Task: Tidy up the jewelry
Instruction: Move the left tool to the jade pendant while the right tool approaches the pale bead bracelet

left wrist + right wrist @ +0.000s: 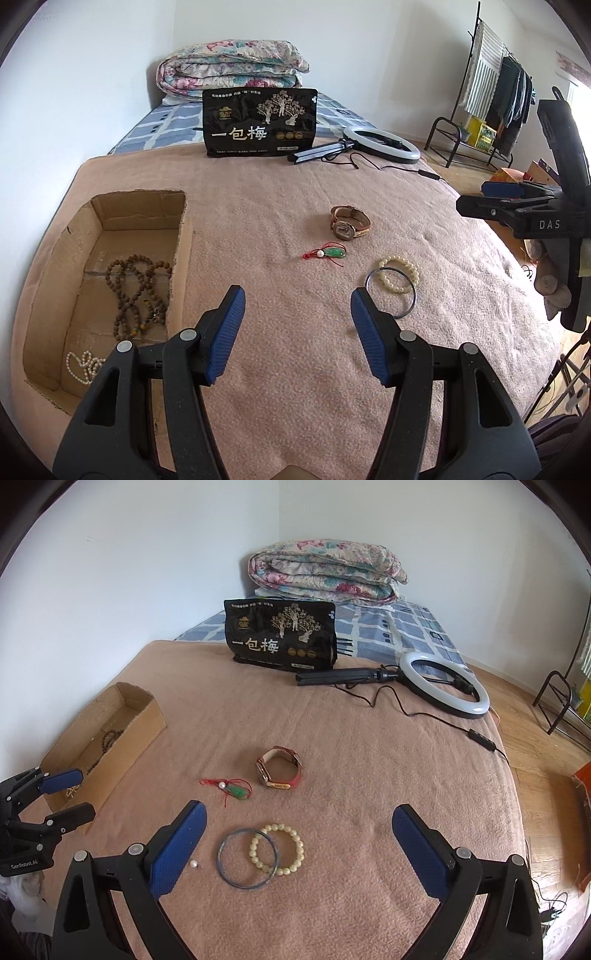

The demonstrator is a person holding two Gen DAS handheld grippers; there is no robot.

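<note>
Fingers of both the left gripper and right gripper stand wide, gripping nothing; bead bracelet at 12 o'clock of the right.

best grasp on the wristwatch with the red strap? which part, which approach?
Take the red-strapped wristwatch by its strap, not the face. It lies on its edge on the pink blanket with the band closed in a loop. Come down from above with the right tongs, already open, one finger inside the loop and one outside; the rectangular case would likely slip.
</note>
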